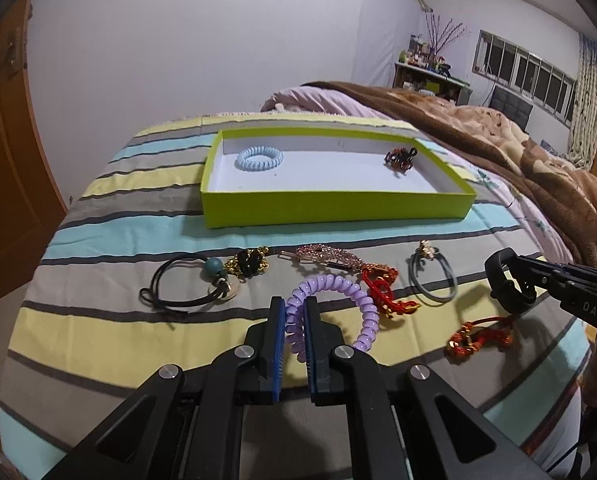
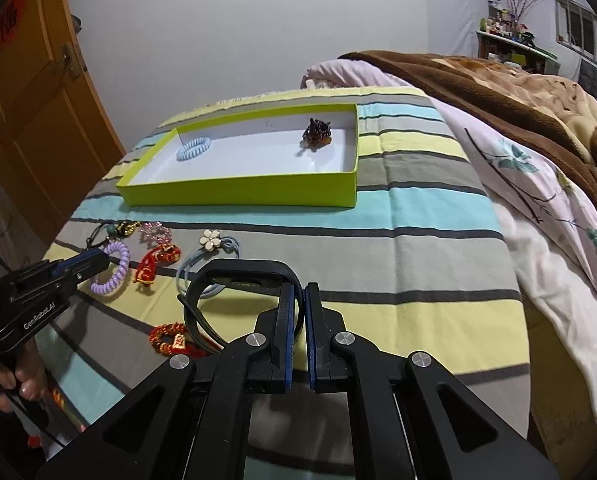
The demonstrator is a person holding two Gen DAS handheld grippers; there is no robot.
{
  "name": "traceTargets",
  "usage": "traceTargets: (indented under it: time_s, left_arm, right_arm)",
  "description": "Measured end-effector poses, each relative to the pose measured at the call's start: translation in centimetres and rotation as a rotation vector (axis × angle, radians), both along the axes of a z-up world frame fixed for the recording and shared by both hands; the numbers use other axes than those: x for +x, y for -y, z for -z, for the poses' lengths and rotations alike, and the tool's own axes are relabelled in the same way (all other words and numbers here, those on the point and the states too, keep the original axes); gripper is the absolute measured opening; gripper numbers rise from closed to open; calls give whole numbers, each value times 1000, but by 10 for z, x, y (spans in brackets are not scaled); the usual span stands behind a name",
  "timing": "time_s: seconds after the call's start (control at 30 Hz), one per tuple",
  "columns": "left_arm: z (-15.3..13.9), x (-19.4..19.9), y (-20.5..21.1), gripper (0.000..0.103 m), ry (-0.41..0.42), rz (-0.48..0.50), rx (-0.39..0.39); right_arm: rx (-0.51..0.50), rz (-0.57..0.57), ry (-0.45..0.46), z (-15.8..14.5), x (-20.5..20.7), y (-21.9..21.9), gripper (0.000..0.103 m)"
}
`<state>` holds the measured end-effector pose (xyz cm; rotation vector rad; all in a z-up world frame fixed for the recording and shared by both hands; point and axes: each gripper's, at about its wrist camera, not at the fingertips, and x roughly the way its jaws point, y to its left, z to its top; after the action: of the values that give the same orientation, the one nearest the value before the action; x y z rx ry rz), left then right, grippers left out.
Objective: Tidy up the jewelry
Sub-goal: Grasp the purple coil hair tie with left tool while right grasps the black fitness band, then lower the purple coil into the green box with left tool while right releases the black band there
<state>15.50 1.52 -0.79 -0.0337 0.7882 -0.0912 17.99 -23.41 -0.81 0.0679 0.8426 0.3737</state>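
A lime-green box (image 1: pixel 330 210) (image 2: pixel 242 194) lies on the striped cloth, holding a light blue coil hair tie (image 1: pixel 259 157) (image 2: pixel 194 147) and a dark beaded clip (image 1: pixel 399 158) (image 2: pixel 316 131). My left gripper (image 1: pixel 294 304) (image 2: pixel 98 262) is shut on a purple coil hair tie (image 1: pixel 350 300) (image 2: pixel 112 272), which is at cloth level. My right gripper (image 2: pixel 299 288) (image 1: pixel 518 268) is shut on a black wristband (image 2: pixel 238 276) (image 1: pixel 510 284), held just above the cloth.
In front of the box lie a black cord tie with a teal bead (image 1: pixel 190 284), a black-gold piece (image 1: pixel 250 262), a pink rhinestone clip (image 1: pixel 326 258), two red knotted bracelets (image 1: pixel 386 288) (image 1: pixel 478 336) and a grey flower tie (image 1: pixel 432 276). A brown blanket (image 1: pixel 498 140) lies to the right.
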Motion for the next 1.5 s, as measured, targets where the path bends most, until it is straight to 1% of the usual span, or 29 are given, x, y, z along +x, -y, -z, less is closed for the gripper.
traceTargets:
  time_s: [0.13,0.33,0.67,0.9,1.13,1.3,1.5]
  left_arm:
    - [-11,-12,-2,9,29,-2,-17]
    - [-24,-21,-5,9,64,0,-30]
    - [-34,-13,0,9,85,17,-27]
    - [-43,9,3,9,105,24,-14]
    - [-52,41,-2,9,120,7,-7]
    - [-49,73,-7,9,104,-7,18]
    - [-37,110,-13,9,75,-21,52]
  right_arm:
    - [5,-2,15,-6,-7,-1,5]
    - [10,-8,34,-14,-12,-3,5]
    - [1,-21,57,-22,-6,-8,5]
    - [-16,-28,74,-29,14,-14,5]
    - [-30,-27,97,-36,42,-21,5]
    - [-43,-30,97,-35,67,-28,5]
    - [-66,-27,80,-27,99,-34,5]
